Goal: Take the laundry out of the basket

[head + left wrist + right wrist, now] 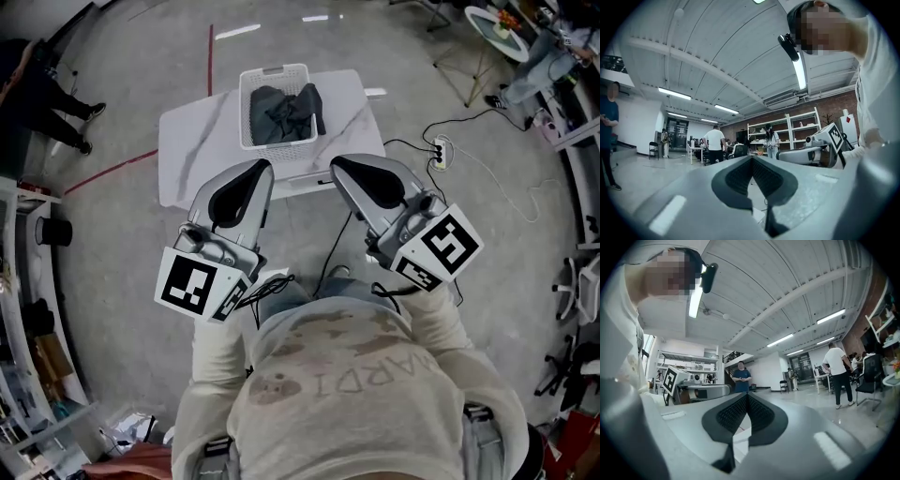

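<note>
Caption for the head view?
Left gripper and right gripper, jaws shut, short of a basket of dark laundry on a table.

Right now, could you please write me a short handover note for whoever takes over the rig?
Left gripper: shut, empty, held on the near side of the basket.
Right gripper: shut, empty, level with the left one.
The basket stands on the white table, with the dark laundry inside it.
Done: nothing taken out yet.
Left: open the jaws, reach in, and lift the laundry out.
</note>
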Demonstrator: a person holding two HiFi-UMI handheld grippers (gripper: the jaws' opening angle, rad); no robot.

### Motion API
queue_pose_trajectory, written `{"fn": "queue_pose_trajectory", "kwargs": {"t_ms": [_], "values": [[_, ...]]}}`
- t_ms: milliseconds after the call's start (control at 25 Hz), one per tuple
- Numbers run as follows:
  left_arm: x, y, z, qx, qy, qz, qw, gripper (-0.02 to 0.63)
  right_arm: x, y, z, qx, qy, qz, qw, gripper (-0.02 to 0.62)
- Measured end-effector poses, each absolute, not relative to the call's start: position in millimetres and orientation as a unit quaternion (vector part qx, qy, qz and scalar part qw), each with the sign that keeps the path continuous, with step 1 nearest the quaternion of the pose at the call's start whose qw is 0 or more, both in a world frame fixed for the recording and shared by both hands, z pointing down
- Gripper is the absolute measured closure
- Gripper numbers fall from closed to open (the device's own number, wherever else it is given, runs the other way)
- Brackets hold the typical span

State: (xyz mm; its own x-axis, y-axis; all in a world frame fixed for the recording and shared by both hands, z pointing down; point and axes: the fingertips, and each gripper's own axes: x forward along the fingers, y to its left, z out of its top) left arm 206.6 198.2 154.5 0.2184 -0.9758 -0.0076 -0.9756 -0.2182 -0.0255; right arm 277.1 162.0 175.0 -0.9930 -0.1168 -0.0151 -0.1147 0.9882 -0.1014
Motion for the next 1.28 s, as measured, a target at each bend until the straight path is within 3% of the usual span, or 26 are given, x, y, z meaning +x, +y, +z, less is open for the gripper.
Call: {"fn": "queue_pose_trajectory", "kwargs": {"t_ms": [400, 1000, 1280], "values": [[161.5, 171.8, 160.5, -0.780, 0.625, -0.018, 0.006, 0.606, 236.6, 137.0, 181.8, -0.061, 0.996, -0.059, 0.010, 0.568], [-24.3, 139.6, 162.1, -0.823, 0.567, -0.020, 0.005, 0.606, 51.2, 111.3, 182.6, -0.129, 0.989, -0.070, 0.002, 0.568], [-69.7, 118.7, 174.9, -0.846, 0.533, -0.024, 0.000, 0.606, 14.5, 93.3, 191.2, -0.176, 0.981, -0.076, -0.005, 0.568]]}}
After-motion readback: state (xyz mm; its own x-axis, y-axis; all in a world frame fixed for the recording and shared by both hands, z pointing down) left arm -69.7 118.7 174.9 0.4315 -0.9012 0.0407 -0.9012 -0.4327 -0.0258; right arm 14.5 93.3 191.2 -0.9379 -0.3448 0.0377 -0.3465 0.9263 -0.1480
